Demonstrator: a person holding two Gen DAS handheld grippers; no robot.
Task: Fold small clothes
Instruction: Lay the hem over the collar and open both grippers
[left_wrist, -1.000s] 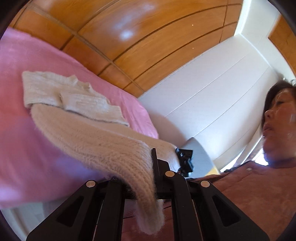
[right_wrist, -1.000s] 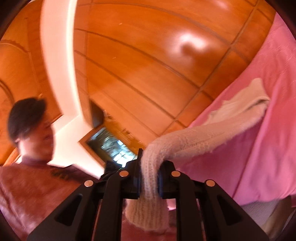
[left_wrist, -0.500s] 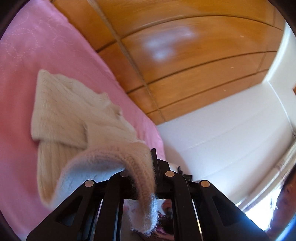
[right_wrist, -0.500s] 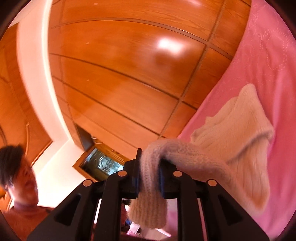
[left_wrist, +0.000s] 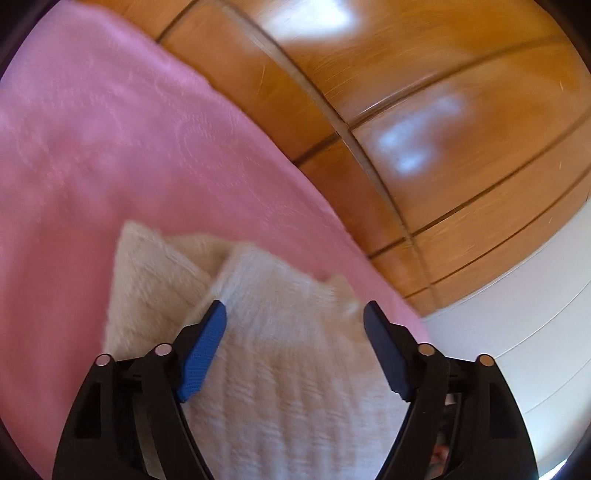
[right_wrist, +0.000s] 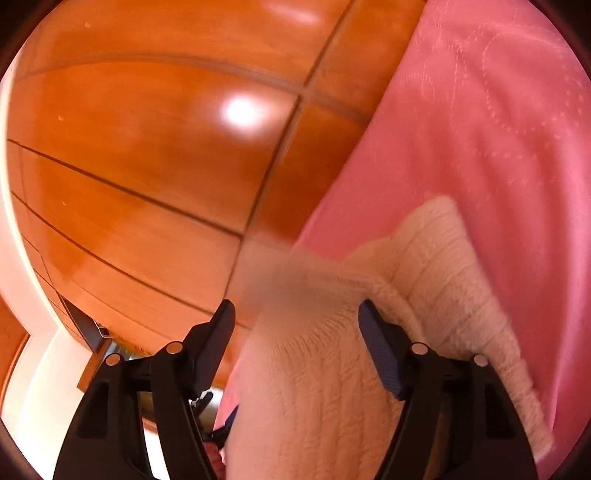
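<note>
A cream knitted garment (left_wrist: 280, 354) lies on the pink bedspread (left_wrist: 92, 140), near the edge of the bed that runs along the wooden panelled wall (left_wrist: 461, 122). The left gripper (left_wrist: 294, 317) hangs just over it with its jaws opening; the knit shows in the gap between the blue pads (left_wrist: 201, 354), but neither pad presses on it. In the left wrist view the top layer of the knit is folded over a lower layer, whose corner sticks out to the left of the fingers. The right gripper (right_wrist: 296, 314) is likewise opening its jaws, and the same cream garment (right_wrist: 325, 398) fills the space between its fingers without being pinched; a blurred fold of the knit rises just ahead of the fingertips. In the right wrist view the lower layer spreads to the right, past the right finger, onto the bedspread (right_wrist: 498, 129). The wall (right_wrist: 147, 147) stands close beyond the bed's edge in both views, and a white panel (left_wrist: 535, 314) adjoins it at the right of the left wrist view. Nothing lies between either gripper and the garment.
</note>
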